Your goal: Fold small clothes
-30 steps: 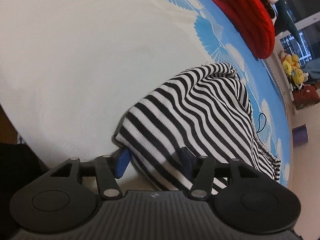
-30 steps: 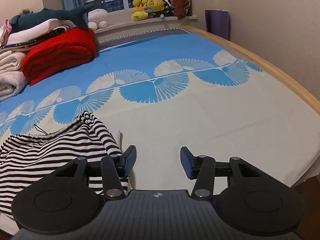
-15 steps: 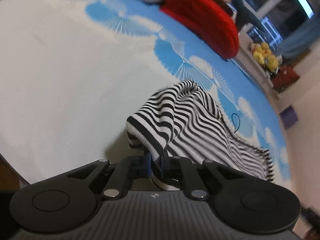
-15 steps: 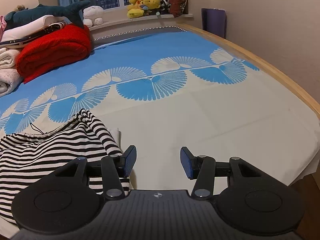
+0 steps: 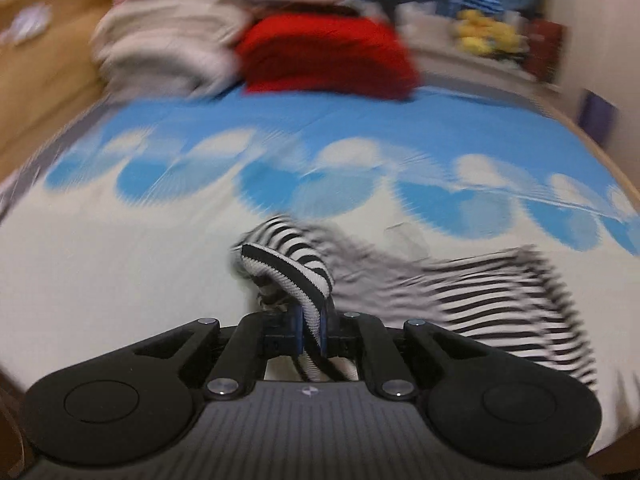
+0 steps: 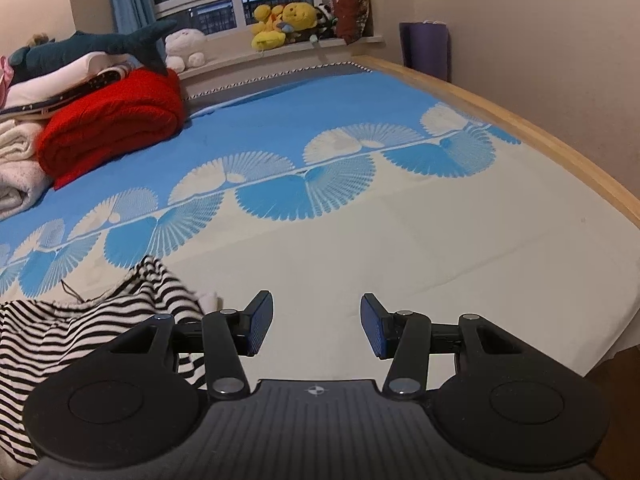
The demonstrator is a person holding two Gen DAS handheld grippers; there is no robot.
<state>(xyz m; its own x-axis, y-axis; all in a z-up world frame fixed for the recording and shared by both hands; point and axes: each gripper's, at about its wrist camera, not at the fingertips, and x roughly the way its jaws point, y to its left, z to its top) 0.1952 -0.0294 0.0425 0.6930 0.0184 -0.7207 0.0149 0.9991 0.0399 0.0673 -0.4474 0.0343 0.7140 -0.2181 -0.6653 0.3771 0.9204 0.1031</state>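
Striped garment: hem clamped in my left gripper, rest blurred.
Right gripper: jaws apart, beside garment.

Left wrist view motion-blurred: bed pattern, red blanket and window toys beyond the left tongs smeared. Striped garment sharp only at the pinched hem; its lower end hidden behind the tongs. Right wrist view: garment cut by the left edge, partly behind the right tongs.

The black-and-white striped knit garment is lying crumpled on the bedsheet, one ribbed edge rising, pinched up off the bed.
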